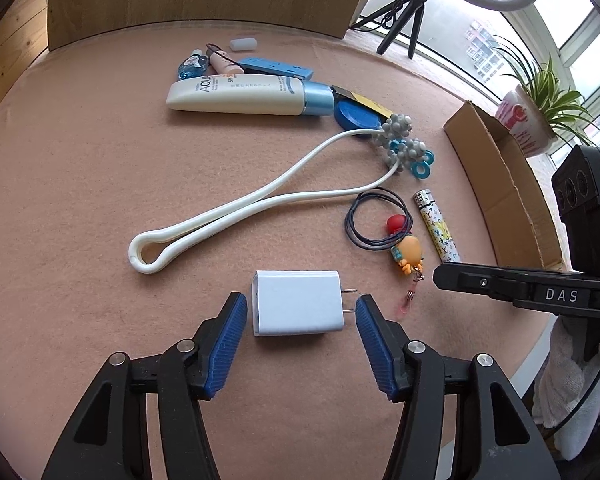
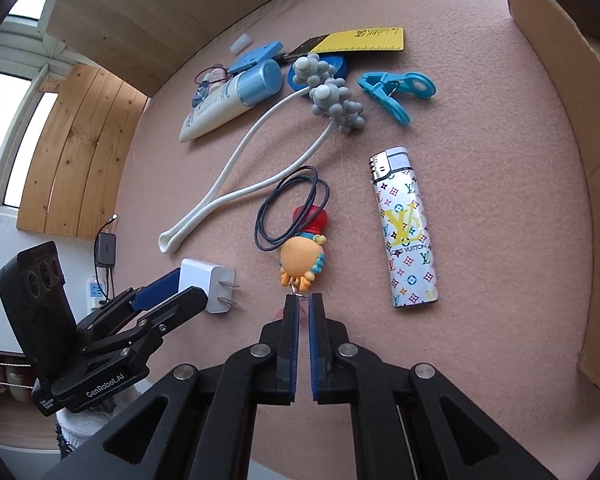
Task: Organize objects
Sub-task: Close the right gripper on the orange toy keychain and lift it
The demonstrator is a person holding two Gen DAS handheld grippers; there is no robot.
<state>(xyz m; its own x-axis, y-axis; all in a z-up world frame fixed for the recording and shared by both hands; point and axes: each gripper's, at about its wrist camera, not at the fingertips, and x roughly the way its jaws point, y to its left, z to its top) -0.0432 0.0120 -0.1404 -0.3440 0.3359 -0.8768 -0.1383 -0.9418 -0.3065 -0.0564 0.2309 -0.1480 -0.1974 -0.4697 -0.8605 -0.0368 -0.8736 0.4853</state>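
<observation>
We hold our left gripper (image 1: 301,312) with its fingers spread wide around the white charger (image 1: 296,303), which lies flat on the pink felt table (image 1: 80,184) between the two blue pads (image 1: 228,332); its metal prongs point toward the right-hand pad, and a small gap shows on each side, so the pads are not pressing it. Beyond the fingertips lies the looped white massager (image 1: 236,208), with its grey ball heads (image 1: 396,128) farther ahead and to the right. Past that we see the white lotion tube (image 1: 240,96) with its light blue cap, and a blue round lid (image 1: 356,114) just beside that cap. Our right gripper (image 2: 304,304) has its fingers drawn narrow, nearly together, with the pink end of the orange toy keychain (image 2: 302,258) at the very tips; we cannot tell whether the pads actually pinch it. The keychain's dark cord (image 2: 292,208) coils just beyond the toy's red hat. To the right of these fingers, a little apart, lies the patterned lighter (image 2: 406,232), and ahead of it the blue clip (image 2: 396,94). Farther ahead rests the yellow card (image 2: 364,42). The cardboard box (image 2: 580,80) stands open along the far right, well apart from the fingers.
</observation>
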